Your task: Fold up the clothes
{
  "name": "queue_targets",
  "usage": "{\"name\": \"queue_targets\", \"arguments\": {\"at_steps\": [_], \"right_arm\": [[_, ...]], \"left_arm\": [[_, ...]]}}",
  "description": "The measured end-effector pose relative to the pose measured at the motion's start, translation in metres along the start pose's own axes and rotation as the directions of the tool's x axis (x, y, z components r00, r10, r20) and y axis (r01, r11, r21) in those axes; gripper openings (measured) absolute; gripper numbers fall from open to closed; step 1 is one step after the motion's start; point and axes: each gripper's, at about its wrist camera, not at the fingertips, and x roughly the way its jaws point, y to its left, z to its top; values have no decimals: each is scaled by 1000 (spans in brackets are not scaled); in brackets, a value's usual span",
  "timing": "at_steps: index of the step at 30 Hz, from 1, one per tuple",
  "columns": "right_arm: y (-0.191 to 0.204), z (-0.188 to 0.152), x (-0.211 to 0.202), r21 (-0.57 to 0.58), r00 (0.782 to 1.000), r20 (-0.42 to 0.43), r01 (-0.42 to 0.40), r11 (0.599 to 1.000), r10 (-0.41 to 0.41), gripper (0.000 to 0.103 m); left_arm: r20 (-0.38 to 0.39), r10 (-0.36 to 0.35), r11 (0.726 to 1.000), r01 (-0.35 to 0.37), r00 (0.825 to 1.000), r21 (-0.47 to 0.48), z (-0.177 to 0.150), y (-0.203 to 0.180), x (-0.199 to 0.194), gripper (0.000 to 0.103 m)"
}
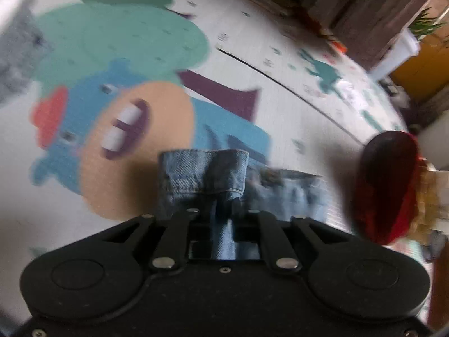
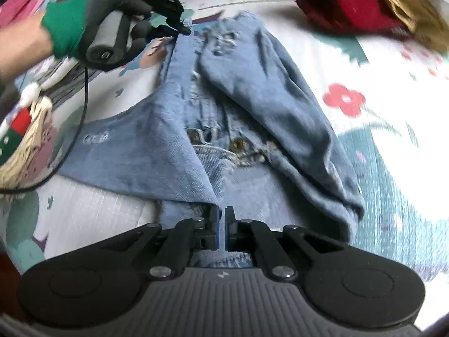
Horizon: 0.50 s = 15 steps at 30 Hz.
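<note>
While spread lengthwise over the white cartoon-printed floor mat (image 2: 393, 112): light blue distressed denim jeans (image 2: 252, 90), one leg doubled over the other, waistband buttons showing mid-length, far hem raised off the mat.

Beside the far end, well apart from the denim: dark red cap-like item (image 2: 336, 5); kind uncertain through blur.

Black-gloved left hand with green cuff (image 2: 112, 14), gripping the left tool (image 1: 221, 210) at the far hem. Denim lying between its fingers, turned-up cuff (image 1: 204, 171) draped over the pads; whether they press on the cloth cannot be told.

Right tool (image 2: 221, 224): fingers drawn together at the near end, beside a folded denim corner; nothing seen between them.

Step judged: folding the leg end toward the waistband. To do well: secure a firm pinch through both layers, carry the hem low and straight, match side seams, lay flat before letting go. Risk: thick cuff slipping, fold landing skewed.
</note>
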Motion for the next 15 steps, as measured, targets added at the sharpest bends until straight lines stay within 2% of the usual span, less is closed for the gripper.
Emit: {"name": "queue_targets", "arguments": {"at_steps": [2, 3, 7, 9, 11, 13, 14, 15], "right_arm": [[-14, -2, 2, 106, 1000, -14, -4, 994, 5, 5], [-20, -3, 3, 132, 1000, -15, 2, 991, 0, 4], [-27, -4, 0, 113, 999, 22, 20, 993, -22, 5], [-17, -4, -8, 44, 996, 77, 31, 999, -35, 5], [0, -4, -15, -81, 990, 141, 25, 996, -13, 5], [25, -8, -17, -243, 984, 180, 42, 969, 3, 7], [35, -10, -16, -301, 982, 189, 52, 952, 6, 8], [46, -12, -14, -355, 980, 196, 61, 933, 10, 14]], "left_arm": [[1, -95, 995, 95, 995, -29, -2, 9, -10, 41], [7, -144, 989, 144, 990, -39, -4, 14, -17, 45], [21, -142, 989, 141, 990, 41, -19, 37, -50, 45], [31, -131, 991, 129, 991, 43, -33, 55, -71, 45], [41, -124, 992, 123, 991, 31, -52, 77, -94, 45], [56, -75, 996, 72, 996, 55, -72, 98, -116, 45], [79, -2, 996, -5, 997, 84, -82, 109, -127, 45], [107, 81, 989, -93, 991, 112, -90, 119, -138, 46]]}}
